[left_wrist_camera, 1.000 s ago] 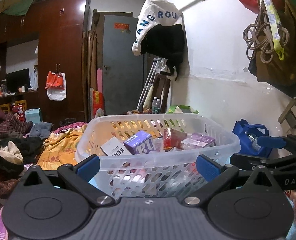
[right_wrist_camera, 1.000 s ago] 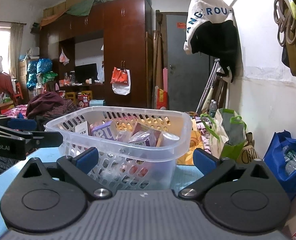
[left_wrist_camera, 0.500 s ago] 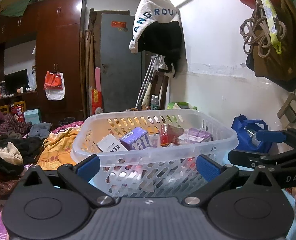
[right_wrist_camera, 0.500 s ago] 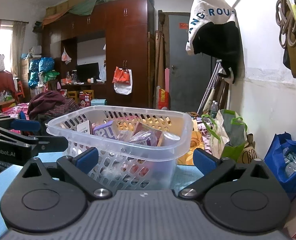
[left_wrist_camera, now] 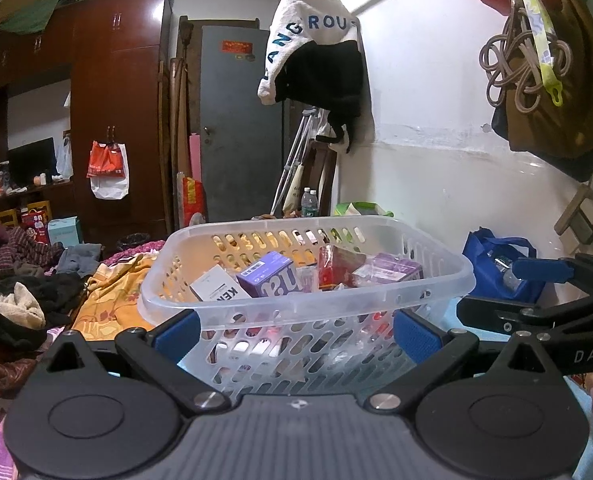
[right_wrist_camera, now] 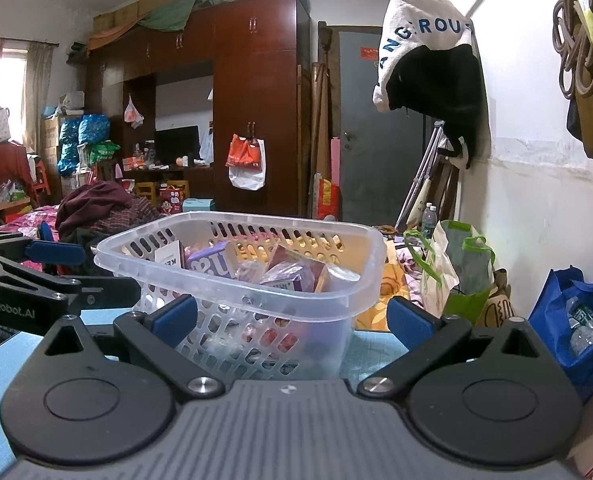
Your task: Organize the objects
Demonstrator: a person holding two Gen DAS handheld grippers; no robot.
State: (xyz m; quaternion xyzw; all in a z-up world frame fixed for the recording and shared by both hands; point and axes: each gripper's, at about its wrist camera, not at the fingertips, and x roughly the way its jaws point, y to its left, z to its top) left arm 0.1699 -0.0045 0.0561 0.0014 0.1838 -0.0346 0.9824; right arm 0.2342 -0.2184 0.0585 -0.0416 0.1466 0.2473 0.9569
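Now, from the left wrist, your left tool (left_wrist_camera: 294, 330) stands wide open with nothing between its blue pads; the white slotted basket (left_wrist_camera: 308, 300) sits on the blue worktop (left_wrist_camera: 466, 336) just ahead, its near wall filling the gap; the purple box (left_wrist_camera: 270, 276), the white carton (left_wrist_camera: 220, 290) and the red packet (left_wrist_camera: 338, 266) lie loose inside; push forward and you could shove the light basket instead of gripping it, tipping the boxes.

From the right wrist, your right tool (right_wrist_camera: 292, 318) is equally spread and empty, facing the basket's near corner (right_wrist_camera: 348, 300); the left tool (right_wrist_camera: 48, 280) shows at the left, close to the rim; closing in together risks a clash of fingers, or a skewed pinch sliding the basket toward the worktop edge.
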